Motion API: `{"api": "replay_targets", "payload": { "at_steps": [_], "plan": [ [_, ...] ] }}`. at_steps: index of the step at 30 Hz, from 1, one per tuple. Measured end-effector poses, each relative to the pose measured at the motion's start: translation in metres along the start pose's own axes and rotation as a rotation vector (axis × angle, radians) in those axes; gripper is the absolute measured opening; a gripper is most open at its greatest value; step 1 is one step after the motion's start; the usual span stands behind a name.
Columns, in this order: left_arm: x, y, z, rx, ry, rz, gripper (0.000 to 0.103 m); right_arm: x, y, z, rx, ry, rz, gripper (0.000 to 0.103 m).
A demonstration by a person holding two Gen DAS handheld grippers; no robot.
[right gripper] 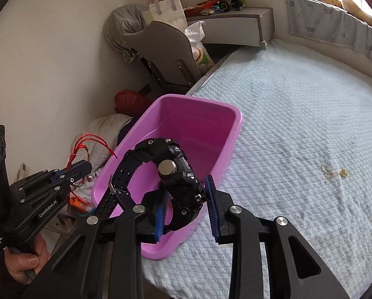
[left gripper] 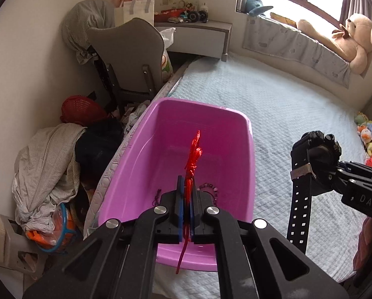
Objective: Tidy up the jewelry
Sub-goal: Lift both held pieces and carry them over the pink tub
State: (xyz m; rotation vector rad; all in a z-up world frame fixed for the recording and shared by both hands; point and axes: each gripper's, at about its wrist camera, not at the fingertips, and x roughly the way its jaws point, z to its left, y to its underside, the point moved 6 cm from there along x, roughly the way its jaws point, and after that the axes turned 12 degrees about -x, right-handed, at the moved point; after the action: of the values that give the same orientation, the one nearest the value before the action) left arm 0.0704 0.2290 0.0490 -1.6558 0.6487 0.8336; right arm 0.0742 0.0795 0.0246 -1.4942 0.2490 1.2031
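A pink plastic basin (left gripper: 136, 159) stands on the bed's left edge, with a beaded bracelet (left gripper: 209, 186) lying on its bottom. My left gripper (left gripper: 188, 186) is shut on a red knotted cord (left gripper: 196, 149) and hangs over the near end of the basin. In the right wrist view the same gripper (right gripper: 82, 168) shows at the left with the cord's loops (right gripper: 86, 144) sticking up. My right gripper (right gripper: 186, 199) is shut on a black digital watch (right gripper: 178, 174), held by its case over the basin (right gripper: 210, 127). The watch strap (left gripper: 298, 214) dangles down. A thin gold chain (right gripper: 334, 173) lies on the bedspread to the right.
The bed with a pale blue quilted cover (left gripper: 273, 114) fills the right side. Left of it are a grey chair (left gripper: 128, 54), a red basket (left gripper: 81, 107) and a pile of clothes (left gripper: 46, 169). Plush toys (left gripper: 355, 42) sit on the window ledge. A hand (right gripper: 26, 261) grips the left handle.
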Motion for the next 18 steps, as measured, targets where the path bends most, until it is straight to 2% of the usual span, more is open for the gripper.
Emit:
{"api": "replay_targets", "payload": {
  "at_steps": [4, 7, 12, 18],
  "plan": [
    [0.027, -0.002, 0.022, 0.051, 0.021, 0.06, 0.004, 0.035, -0.011, 0.019, 0.015, 0.001, 0.041, 0.028],
    [0.048, 0.0, 0.032, 0.093, 0.032, 0.103, 0.004, 0.066, -0.01, 0.029, 0.037, -0.011, 0.104, 0.028],
    [0.082, 0.003, 0.038, 0.144, 0.059, 0.177, 0.004, 0.108, 0.001, 0.034, 0.076, 0.0, 0.208, 0.028],
    [0.116, 0.011, 0.04, 0.21, 0.058, 0.257, 0.004, 0.137, 0.013, 0.041, 0.109, 0.014, 0.302, 0.028]
  ]
}}
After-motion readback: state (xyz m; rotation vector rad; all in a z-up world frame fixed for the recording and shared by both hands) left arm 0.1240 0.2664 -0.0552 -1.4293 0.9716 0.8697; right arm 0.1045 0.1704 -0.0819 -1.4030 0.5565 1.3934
